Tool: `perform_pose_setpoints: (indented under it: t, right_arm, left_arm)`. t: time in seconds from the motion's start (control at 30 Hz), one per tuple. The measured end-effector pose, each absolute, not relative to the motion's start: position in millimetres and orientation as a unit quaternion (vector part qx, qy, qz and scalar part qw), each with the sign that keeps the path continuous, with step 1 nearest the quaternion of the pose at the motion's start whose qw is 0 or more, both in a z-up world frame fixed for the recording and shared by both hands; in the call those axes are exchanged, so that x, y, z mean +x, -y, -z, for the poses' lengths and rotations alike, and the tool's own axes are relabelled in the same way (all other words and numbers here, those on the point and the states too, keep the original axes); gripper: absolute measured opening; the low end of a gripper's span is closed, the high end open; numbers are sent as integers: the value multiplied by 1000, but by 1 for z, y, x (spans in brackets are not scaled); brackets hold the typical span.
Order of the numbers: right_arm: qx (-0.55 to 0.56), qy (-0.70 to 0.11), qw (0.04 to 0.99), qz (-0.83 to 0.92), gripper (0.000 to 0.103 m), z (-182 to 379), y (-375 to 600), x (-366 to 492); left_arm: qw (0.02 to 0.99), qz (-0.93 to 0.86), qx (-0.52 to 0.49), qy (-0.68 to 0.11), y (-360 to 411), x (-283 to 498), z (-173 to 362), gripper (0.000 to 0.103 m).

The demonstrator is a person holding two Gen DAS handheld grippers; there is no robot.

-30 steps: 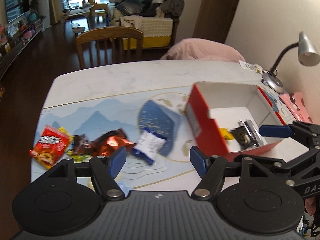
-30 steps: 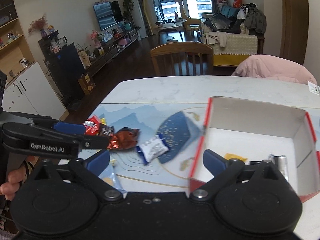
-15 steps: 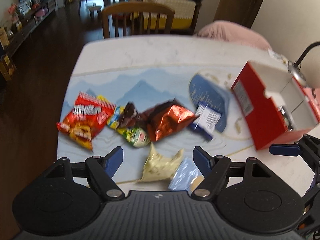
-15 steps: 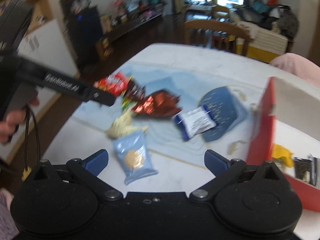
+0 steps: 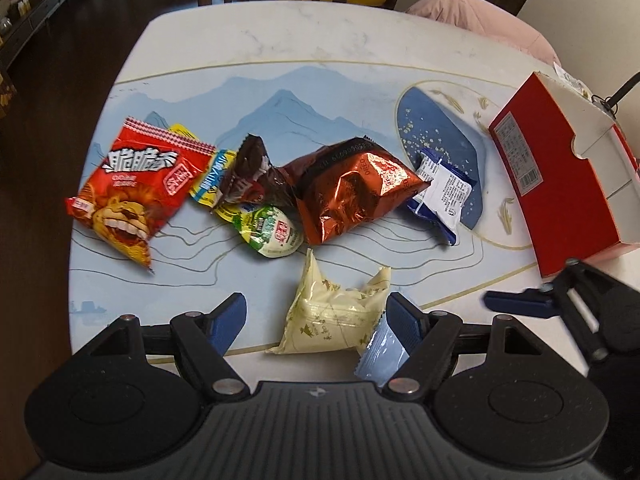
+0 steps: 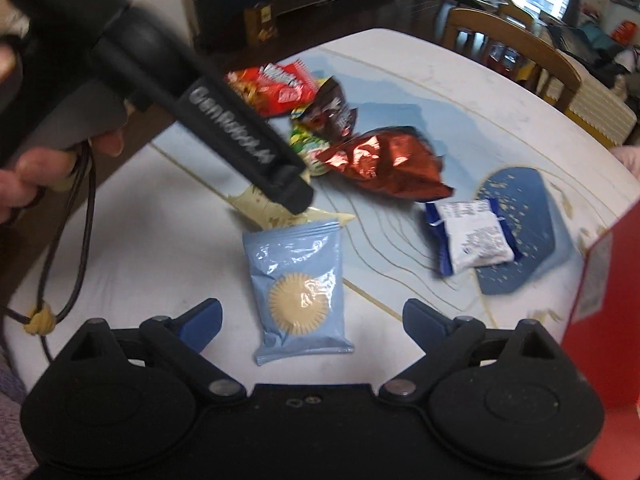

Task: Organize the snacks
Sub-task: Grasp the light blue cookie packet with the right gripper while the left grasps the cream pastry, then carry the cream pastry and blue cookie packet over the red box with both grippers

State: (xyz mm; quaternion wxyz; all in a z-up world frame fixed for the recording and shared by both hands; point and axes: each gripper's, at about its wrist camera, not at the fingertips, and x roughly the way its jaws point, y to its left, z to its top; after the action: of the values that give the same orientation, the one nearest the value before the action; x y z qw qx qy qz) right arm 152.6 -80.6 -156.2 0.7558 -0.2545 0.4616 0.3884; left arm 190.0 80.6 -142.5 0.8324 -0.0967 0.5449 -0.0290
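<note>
Step in hand, as judged: picking the next snack for the red box [image 5: 560,184]. Both grippers hang over the near packets with jaws apart and nothing between them.

The left gripper [image 5: 318,316] frames the cream packet [image 5: 332,316], which lies flat on the table and touches the blue packet [image 6: 298,284] at one edge. The right gripper [image 6: 312,320] frames that blue packet. The box stands well to the right of the pile (its contents cannot be seen from here).

Next move, as judged: lower one gripper until its fingers straddle a packet, then close. The film is slack and may slide or crumple, so a grip across the middle seems safer.

Further back lie a red bag [image 5: 136,184], a copper foil bag [image 5: 352,184] and a white-and-blue packet [image 5: 444,196].

Surface: a pale table [image 5: 280,32] with a printed blue mountain design. Room: a wooden chair [image 6: 512,40] beyond the far edge, dark floor, a sofa behind.
</note>
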Motion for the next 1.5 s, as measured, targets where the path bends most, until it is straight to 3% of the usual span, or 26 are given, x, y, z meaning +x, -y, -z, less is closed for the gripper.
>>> perform_pose_setpoints:
  t: [0.07,0.3,0.43,0.57,1.1,1.27,1.5]
  right_arm:
    - [-266,-459,752,-390,87,163,73,152]
    - [-279,-455,746,-398,75,171,66,153]
    - [-261,-466,747,-396,53,171,68,159]
    - [-248,-471,751,-389,46,168,76,163]
    - [-234,-486,766,-349,46,156,126,153]
    - [-215,-481,778,-341,46,151,133,153]
    - [-188,-476,795,-326,46,135,148,150]
  left_arm:
    - [832,30,-97,-546,-80,192,144,77]
    - [826,37,-104,-553,-81,196,148,77]
    - [825,44,-104,-554,-79,197,149,77]
    - [823,48,-102,-557,-77,198,153,77]
    - [818,54,-53,-570,-51,200,175,75]
    - [821,42,-41,-567,-47,199,175,60]
    - [823,35,-47,-565,-43,193,168,54]
